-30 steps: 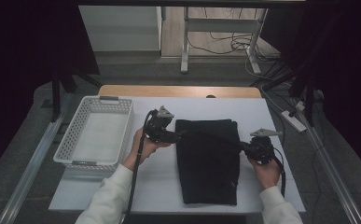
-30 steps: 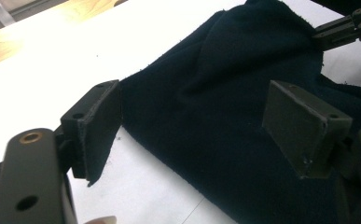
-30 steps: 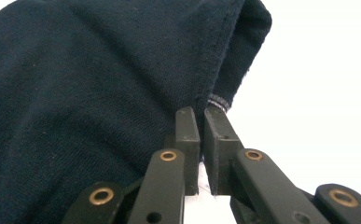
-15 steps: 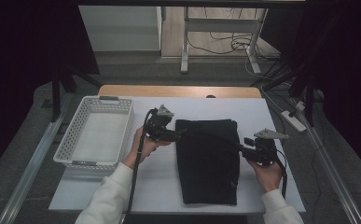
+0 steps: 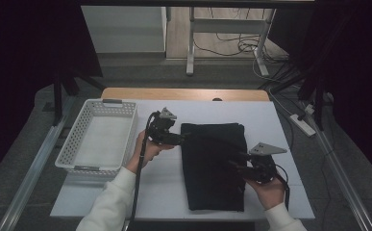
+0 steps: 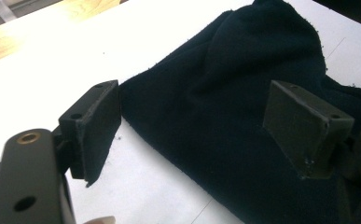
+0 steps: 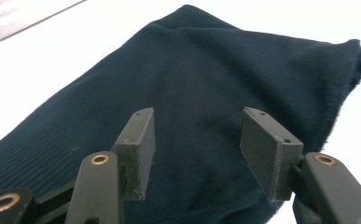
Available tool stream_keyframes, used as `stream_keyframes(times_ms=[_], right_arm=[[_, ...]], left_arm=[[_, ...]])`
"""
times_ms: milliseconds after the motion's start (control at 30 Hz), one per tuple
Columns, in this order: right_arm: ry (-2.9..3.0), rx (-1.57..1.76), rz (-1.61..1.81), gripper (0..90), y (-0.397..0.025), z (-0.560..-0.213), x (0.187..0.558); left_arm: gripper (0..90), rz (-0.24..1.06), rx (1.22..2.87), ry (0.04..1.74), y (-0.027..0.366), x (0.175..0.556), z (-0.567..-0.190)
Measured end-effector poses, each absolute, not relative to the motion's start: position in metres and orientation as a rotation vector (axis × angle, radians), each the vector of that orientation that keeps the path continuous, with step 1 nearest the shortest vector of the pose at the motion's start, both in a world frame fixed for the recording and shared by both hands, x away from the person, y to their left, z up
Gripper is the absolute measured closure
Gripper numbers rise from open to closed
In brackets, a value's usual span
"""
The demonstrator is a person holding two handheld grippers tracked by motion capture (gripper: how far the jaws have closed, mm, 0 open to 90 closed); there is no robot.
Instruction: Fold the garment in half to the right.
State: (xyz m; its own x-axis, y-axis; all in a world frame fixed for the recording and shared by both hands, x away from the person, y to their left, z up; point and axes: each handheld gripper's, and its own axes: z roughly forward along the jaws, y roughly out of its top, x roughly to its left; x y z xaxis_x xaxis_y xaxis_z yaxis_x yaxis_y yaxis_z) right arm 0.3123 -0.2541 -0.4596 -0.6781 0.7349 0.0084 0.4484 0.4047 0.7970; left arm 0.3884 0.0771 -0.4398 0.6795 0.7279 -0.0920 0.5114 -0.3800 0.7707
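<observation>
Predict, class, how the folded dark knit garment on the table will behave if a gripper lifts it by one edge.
The folded dark knit garment lies in soft humps, so it would probably droop and partly unfold. Its ribbed, fuzzy surface suggests the open left gripper would hold it without slipping. It looks light and unbreakable, and unlikely to roll.

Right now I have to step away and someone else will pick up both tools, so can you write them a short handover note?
Left hand-held gripper: open, at the left edge of the garment, one jaw over white table, the other over the cloth.
Right hand-held gripper: open, low over the cloth near its right edge, gripping nothing.
Garment: dark, folded into a long rectangle, flat mid-table.
Basket: white, at the table's left, nothing in it.
Done: garment looks folded.
Left: probably grasp it at both sides and move it, perhaps into the basket; that is a guess.
</observation>
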Motion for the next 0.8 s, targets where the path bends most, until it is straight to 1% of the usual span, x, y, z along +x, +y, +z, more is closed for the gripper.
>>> stream_keyframes(times_ms=[200,400,633,667,700,733,767,800], right_arm=[[2.373,0.980,1.137,44.9,-0.250,-0.459,0.288],[2.451,0.933,1.092,45.4,-0.245,-0.466,0.266],[2.504,0.909,0.982,46.1,-0.241,-0.478,0.258],[2.510,0.917,0.971,48.1,-0.241,-0.479,0.258],[2.518,0.917,0.964,53.6,-0.243,-0.481,0.257],[2.526,0.915,0.964,56.7,-0.244,-0.483,0.257],[2.539,0.918,0.947,62.9,-0.245,-0.484,0.257],[2.544,0.918,0.931,67.2,-0.245,-0.486,0.257]], left_arm=[[20.1,0.335,2.068,0.948,0.078,0.388,-0.439],[20.0,0.335,2.070,0.949,0.077,0.388,-0.440],[19.6,0.333,2.077,0.948,0.076,0.388,-0.440],[19.5,0.332,2.077,0.950,0.076,0.389,-0.441],[19.5,0.331,2.077,0.952,0.076,0.389,-0.441],[19.5,0.330,2.077,0.954,0.077,0.390,-0.441],[19.5,0.329,2.076,0.957,0.077,0.390,-0.442],[19.5,0.328,2.075,0.959,0.077,0.390,-0.442]])
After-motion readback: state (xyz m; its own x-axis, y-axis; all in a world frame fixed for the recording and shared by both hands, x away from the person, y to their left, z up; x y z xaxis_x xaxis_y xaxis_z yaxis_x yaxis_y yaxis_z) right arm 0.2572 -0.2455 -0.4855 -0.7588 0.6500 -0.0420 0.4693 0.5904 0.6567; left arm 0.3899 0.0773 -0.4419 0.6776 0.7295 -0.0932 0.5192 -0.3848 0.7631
